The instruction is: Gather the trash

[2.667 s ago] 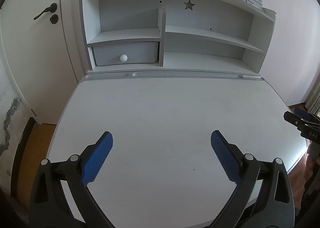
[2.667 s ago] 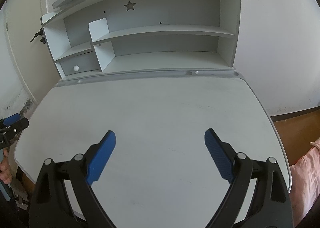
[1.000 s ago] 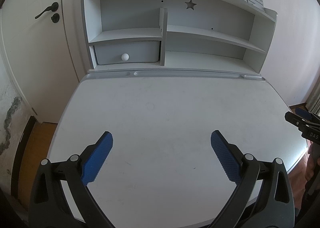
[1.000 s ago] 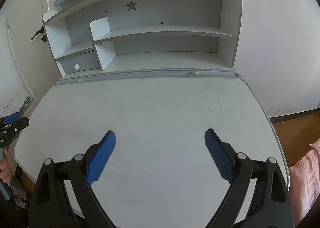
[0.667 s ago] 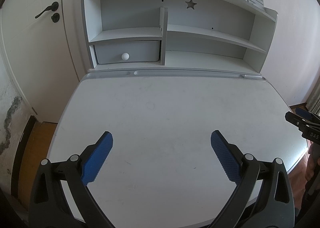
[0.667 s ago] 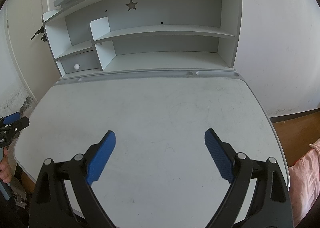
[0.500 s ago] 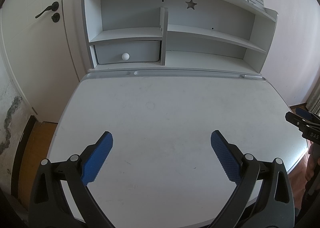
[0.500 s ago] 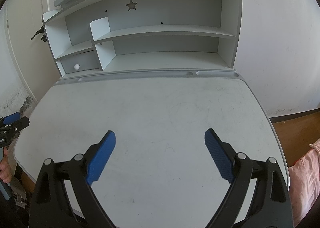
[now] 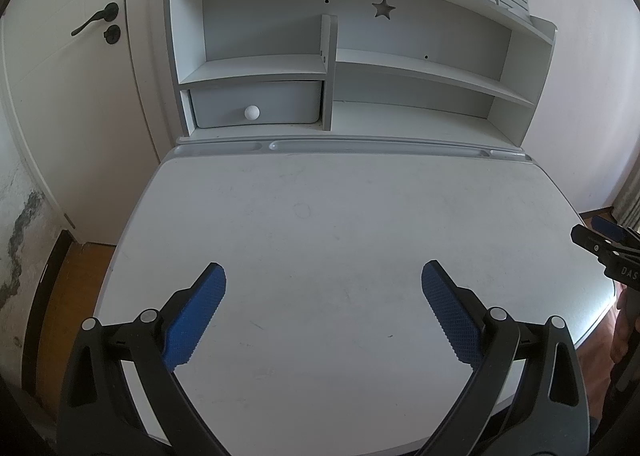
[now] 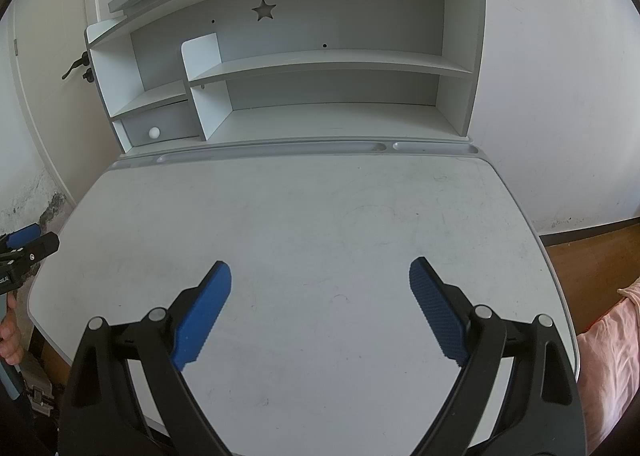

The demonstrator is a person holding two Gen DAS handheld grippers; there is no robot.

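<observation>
The desk top (image 9: 340,215) looks matt white laminate, faintly scuffed. The shelf unit (image 9: 400,67) is smooth painted board with a glossy round knob (image 9: 252,111). Gripper pads (image 9: 450,316) are ribbed blue rubber on matt black plastic; at nine o'clock the floor (image 9: 68,284) is wood.

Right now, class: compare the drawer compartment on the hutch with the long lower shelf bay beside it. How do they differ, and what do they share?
The drawer has a closed front with a round white knob; the lower shelf bay is open-fronted with no knob. The drawer sits left of the upright divider and is narrow; the bay lies right of it and is much wider. Both are pale grey, at the hutch's base.
</observation>
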